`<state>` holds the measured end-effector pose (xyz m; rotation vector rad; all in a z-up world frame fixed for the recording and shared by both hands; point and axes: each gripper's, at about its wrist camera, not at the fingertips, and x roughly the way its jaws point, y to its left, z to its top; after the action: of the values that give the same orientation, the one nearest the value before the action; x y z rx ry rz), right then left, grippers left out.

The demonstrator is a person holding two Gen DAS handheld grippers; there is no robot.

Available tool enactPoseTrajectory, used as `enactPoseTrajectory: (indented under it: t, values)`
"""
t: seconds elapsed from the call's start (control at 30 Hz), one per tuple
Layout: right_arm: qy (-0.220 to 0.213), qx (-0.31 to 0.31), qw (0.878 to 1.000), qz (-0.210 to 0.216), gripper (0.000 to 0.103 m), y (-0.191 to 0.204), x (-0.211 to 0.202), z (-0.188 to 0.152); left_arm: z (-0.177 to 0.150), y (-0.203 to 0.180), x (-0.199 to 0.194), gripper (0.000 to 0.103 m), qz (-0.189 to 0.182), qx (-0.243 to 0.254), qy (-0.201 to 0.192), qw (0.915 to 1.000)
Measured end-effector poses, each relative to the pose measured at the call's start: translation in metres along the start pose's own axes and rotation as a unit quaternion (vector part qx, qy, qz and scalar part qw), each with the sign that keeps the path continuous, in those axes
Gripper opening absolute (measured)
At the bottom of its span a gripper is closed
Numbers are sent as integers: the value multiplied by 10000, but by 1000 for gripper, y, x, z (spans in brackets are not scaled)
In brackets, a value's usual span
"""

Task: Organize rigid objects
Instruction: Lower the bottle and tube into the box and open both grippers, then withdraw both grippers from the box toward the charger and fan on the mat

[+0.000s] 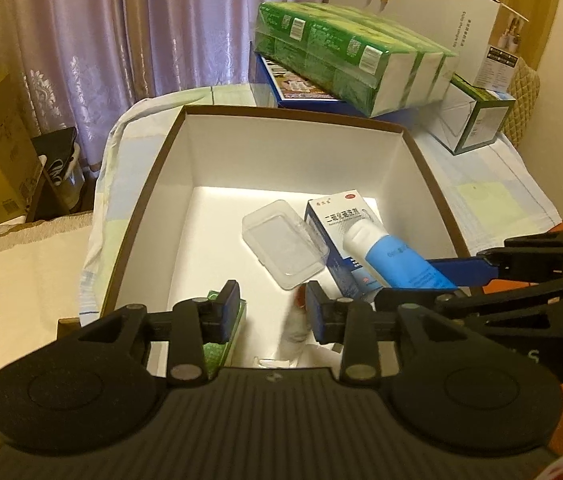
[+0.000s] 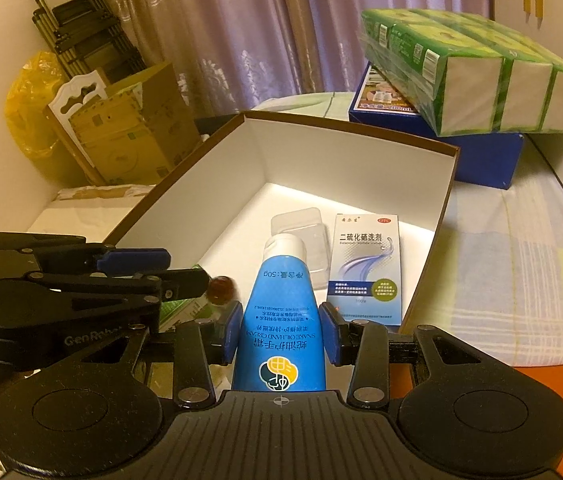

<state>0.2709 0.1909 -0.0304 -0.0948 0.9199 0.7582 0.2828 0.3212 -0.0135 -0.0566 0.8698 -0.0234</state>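
The right gripper (image 2: 279, 334) clamps a blue hand-cream tube (image 2: 279, 312) over the white-lined box (image 1: 281, 152). The left gripper (image 1: 271, 308) is unclenched above a blurred small bottle (image 1: 295, 322) inside the box, beside a clear plastic case (image 1: 283, 242) and a medicine carton (image 2: 365, 268).

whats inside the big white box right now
A clear plastic case, a blue-white medicine carton and a green packet. A small bottle is blurred; the grippers hide the near floor.
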Motion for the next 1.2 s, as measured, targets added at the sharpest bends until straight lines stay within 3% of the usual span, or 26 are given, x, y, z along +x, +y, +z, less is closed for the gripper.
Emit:
enactPoseTrajectory:
  t: [0.27,0.3,0.33,1.2]
  values:
    - [53,-26,10000,-15,36,-1,4,0,-4,7,-1,31,72,-94,65,9999]
    - [51,-41,10000,-32,23,-1,4,0,-5,8,-1,31,72,-100,69,9999]
    - [66,-75,9999,-24,2,-1,5,1,-5,8,-1,31,78,-108,75,9999]
    - [212,-30,9998,4,2,-5,6,-3,-13,9,-6,31,111,-175,115,9997]
